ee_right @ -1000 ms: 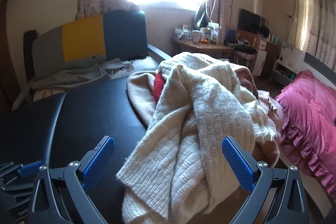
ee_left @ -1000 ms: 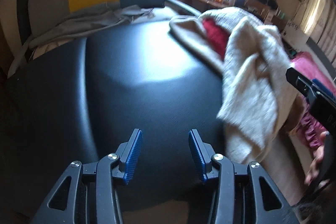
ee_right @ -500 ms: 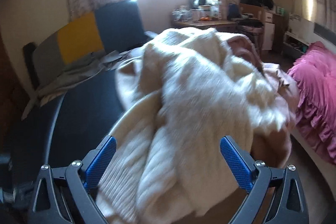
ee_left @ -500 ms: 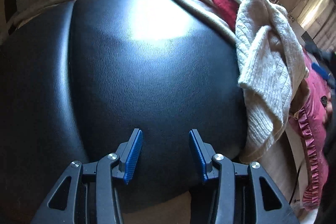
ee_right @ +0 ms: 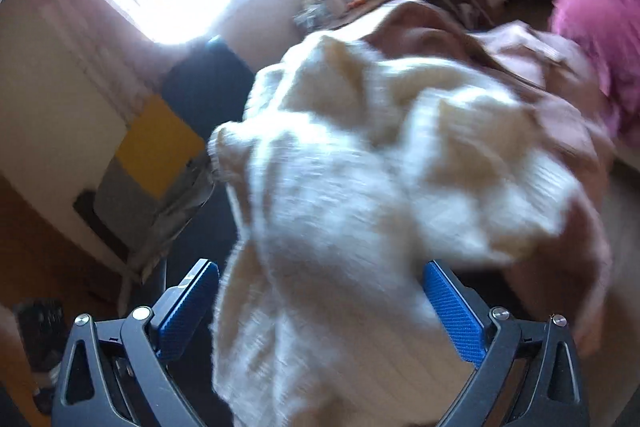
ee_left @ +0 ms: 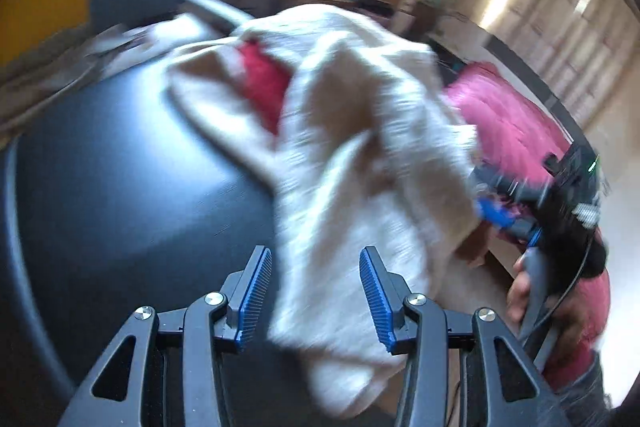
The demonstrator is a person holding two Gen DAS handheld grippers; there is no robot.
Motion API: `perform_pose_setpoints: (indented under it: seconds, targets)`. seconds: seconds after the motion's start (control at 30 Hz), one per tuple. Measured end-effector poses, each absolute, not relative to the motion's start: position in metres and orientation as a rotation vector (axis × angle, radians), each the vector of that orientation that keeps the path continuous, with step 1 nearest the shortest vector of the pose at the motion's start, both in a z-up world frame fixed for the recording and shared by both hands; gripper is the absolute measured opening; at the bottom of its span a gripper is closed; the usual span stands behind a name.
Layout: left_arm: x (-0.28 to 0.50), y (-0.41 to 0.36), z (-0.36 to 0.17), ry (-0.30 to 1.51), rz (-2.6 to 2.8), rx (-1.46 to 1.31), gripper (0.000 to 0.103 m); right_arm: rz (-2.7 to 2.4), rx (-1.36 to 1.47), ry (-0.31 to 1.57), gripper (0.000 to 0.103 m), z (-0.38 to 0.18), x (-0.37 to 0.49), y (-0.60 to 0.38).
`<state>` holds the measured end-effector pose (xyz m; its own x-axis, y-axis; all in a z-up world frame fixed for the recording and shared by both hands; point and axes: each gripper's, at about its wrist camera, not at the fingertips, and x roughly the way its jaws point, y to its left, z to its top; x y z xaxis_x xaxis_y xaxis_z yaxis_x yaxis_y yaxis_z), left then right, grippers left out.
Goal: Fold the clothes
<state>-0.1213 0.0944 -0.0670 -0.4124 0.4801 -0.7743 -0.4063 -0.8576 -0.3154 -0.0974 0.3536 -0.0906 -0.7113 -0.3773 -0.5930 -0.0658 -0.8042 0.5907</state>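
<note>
A cream knitted sweater [ee_left: 360, 155] is seen lying in a loose heap on the right part of a black padded surface [ee_left: 120, 187], with its near end hanging over the near edge. A red garment [ee_left: 262, 87] is tucked under its far left fold, and a pinkish-brown garment [ee_right: 520, 67] lies beside it on the far right. Both views are blurred.

The left tool [ee_left: 316, 291] is held above the near edge of the surface. Its jaws are about half open, and the hanging end of the sweater is seen between the blue pads [ee_left: 254, 295], but it cannot be told if the pads touch it; nothing is gripped.

The right tool [ee_right: 320, 307] is held wide open, with its pads [ee_right: 452, 311] on both sides of a thick fold of the sweater. No pressing on the cloth is shown. In the left view this tool [ee_left: 496, 211] is seen at the right side of the heap, carried by a hand [ee_left: 524, 291].

Behind the surface a backrest with a yellow panel [ee_right: 160, 147] is visible, and a pink ruffled cover [ee_left: 516, 119] lies further right.
</note>
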Motion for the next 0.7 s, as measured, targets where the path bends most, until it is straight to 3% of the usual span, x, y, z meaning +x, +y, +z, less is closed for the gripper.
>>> perform_pose_setpoints:
  seconds: [0.17,0.43,0.6,0.7]
  targets:
    - [-0.148,0.179,-0.087,0.012,2.134,-1.288,0.047,-2.586,1.175,-0.921,0.103,-0.113,-0.067,0.388]
    - [-0.173,0.222,-0.12,0.023,2.151,-1.334,0.044,-2.6,1.235,-0.818,0.103,-0.126,-0.051,0.387]
    - [-0.176,0.251,-0.125,0.102,2.178,-1.299,0.012,-2.614,1.286,-0.829,0.103,-0.139,-0.05,0.395]
    - [-0.18,0.255,-0.121,0.068,2.196,-1.288,0.007,-2.636,1.331,-0.814,0.103,-0.144,-0.049,0.4]
